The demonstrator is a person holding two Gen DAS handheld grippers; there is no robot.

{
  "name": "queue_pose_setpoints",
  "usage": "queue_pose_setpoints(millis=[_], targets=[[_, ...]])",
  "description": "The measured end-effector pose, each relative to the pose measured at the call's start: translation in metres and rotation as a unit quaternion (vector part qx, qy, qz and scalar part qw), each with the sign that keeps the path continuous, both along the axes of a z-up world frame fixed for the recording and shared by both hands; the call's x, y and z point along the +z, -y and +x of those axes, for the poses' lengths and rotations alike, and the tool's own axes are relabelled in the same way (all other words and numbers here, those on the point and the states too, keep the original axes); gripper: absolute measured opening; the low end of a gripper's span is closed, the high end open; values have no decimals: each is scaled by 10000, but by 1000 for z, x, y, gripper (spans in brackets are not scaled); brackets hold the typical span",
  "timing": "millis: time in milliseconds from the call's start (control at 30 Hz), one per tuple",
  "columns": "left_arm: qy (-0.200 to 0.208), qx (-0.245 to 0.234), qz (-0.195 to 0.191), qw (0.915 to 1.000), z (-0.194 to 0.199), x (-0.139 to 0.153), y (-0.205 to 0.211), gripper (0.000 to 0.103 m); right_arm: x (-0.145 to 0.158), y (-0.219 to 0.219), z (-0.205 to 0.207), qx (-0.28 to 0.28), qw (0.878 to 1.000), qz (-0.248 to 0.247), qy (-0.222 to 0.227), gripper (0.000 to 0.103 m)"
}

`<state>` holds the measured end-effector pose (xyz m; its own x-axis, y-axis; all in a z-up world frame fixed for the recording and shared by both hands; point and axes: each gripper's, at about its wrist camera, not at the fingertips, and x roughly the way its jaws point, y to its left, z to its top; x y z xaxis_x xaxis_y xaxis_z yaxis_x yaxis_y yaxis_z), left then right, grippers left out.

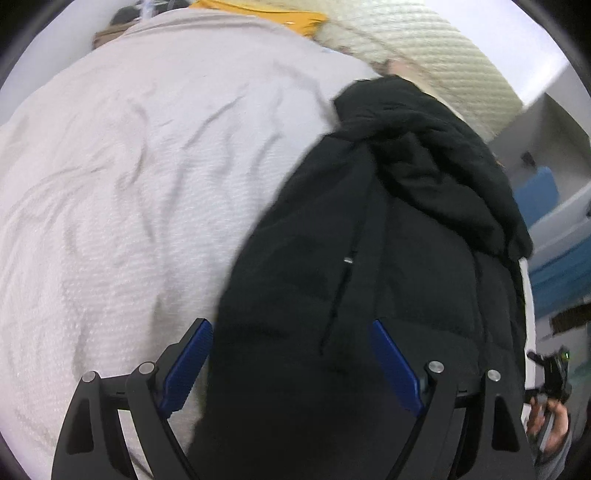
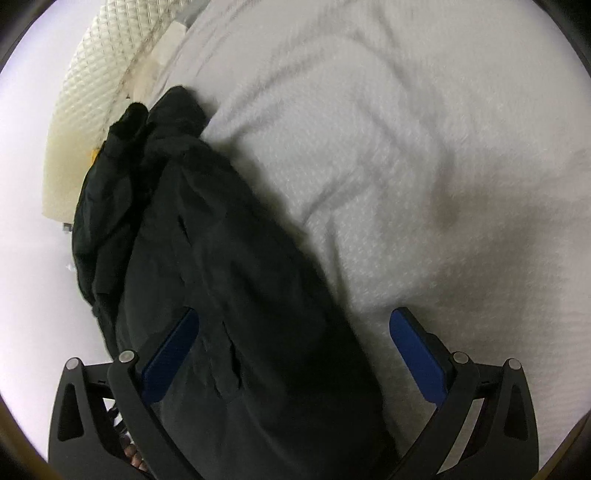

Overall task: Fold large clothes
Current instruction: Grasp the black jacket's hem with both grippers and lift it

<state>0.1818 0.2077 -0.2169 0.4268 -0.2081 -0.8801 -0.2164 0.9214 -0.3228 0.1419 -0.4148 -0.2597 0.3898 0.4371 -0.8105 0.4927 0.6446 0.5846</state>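
Both grippers, left (image 1: 291, 363) and right (image 2: 293, 356), gape wide above the black jacket (image 1: 369, 258), gripping nothing. It looks bulky, soft and slippery. I'd pinch its hem edges, just ahead of the jaws.

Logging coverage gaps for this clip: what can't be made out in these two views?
- Black jacket: its near end runs off the bottom edge of both wrist views, partly behind gripper frames.
- Yellow item: cut by the top edge, left wrist view.
- Right gripper: blurred at the rim in the left wrist view.
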Motion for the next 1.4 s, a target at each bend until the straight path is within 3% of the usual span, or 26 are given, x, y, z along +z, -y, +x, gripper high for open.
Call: queue_pose_setpoints(millis=[100, 233, 367, 500, 567, 733, 900, 1067, 1133, 1267, 1400], targets=[[-14, 277, 135, 9995, -2, -1, -11, 87, 0, -17, 8, 385, 9987, 317, 46, 103], [-281, 530, 35, 9982, -3, -13, -24, 87, 10, -48, 14, 957, 9942, 434, 216, 103], [-568, 635, -39, 9964, 2, -26, -27, 87, 25, -65, 15, 1386, 9842, 823, 727, 103], [-934, 425, -463, 9936, 9, -47, -21, 87, 52, -77, 10, 1701, 9675, 1177, 1454, 103], [-1105, 381, -798, 9899, 12, -56, -16, 87, 58, -79, 8, 1743, 9653, 1139, 1576, 103], [-1129, 420, -1247, 9849, 10, -59, -19, 87, 41, -79, 13, 1411, 9791, 907, 1146, 103], [-894, 102, -1977, 9761, 4, -53, -14, 87, 21, -68, 15, 1065, 9917, 491, 537, 103], [-460, -462, -2724, 9600, 2, -35, 0, 87, 2, -52, 11, 646, 9978, 113, -54, 103], [-400, -603, -2508, 9653, 3, -28, 7, 87, -3, -49, 11, 551, 9982, 98, -230, 103], [-768, -526, -2159, 9720, 8, -40, 14, 87, -6, -56, 16, 767, 9964, 191, -296, 103], [-882, -446, -2218, 9701, 8, -52, 10, 87, 6, -84, 20, 1290, 9906, 444, 20, 103]])
